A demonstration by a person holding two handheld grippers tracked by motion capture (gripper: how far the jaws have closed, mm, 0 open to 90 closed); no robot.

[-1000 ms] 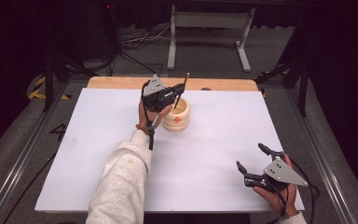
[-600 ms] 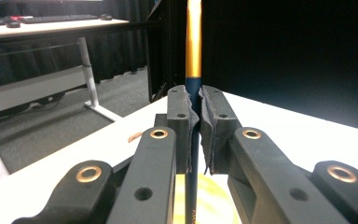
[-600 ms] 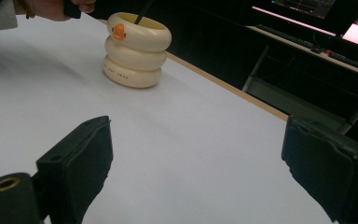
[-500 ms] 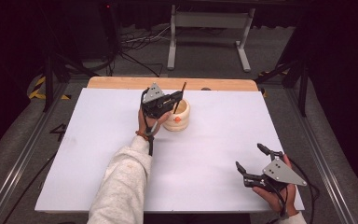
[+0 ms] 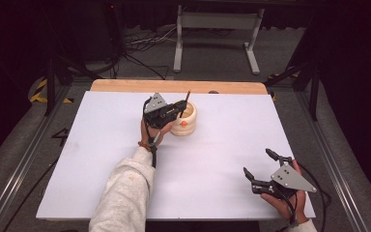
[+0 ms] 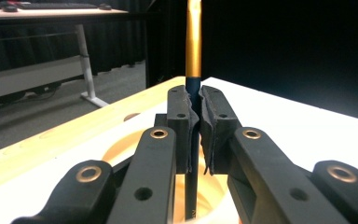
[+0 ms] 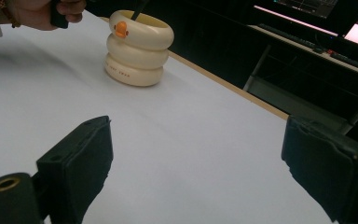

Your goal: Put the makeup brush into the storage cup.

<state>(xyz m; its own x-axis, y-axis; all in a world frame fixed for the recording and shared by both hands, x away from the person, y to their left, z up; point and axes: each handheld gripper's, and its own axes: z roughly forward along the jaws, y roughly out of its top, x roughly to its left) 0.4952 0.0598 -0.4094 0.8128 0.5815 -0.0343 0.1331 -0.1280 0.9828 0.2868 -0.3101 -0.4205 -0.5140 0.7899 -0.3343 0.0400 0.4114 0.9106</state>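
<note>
A cream ringed pot (image 5: 185, 121) with a small orange duck bill stands near the table's far edge; the same pot (image 7: 138, 49) shows at the top of the right gripper view. My left gripper (image 5: 179, 108) hangs over its rim, shut on a dark pen with a gold upper part (image 6: 193, 51). The pen (image 5: 187, 98) stands nearly upright, its lower end down inside the pot (image 6: 121, 149). My right gripper (image 5: 258, 164) rests at the near right of the table, open, with nothing between its pads (image 7: 81, 158).
The white table top (image 5: 101, 159) has a bare wooden strip (image 5: 125, 86) along its far edge. Beyond it stand a metal desk frame (image 5: 217, 34) and loose cables on the floor. Metal rails run along both sides of the table.
My left gripper has sunk toward the pot, taking the pen lower into it. The right gripper has stayed where it was.
</note>
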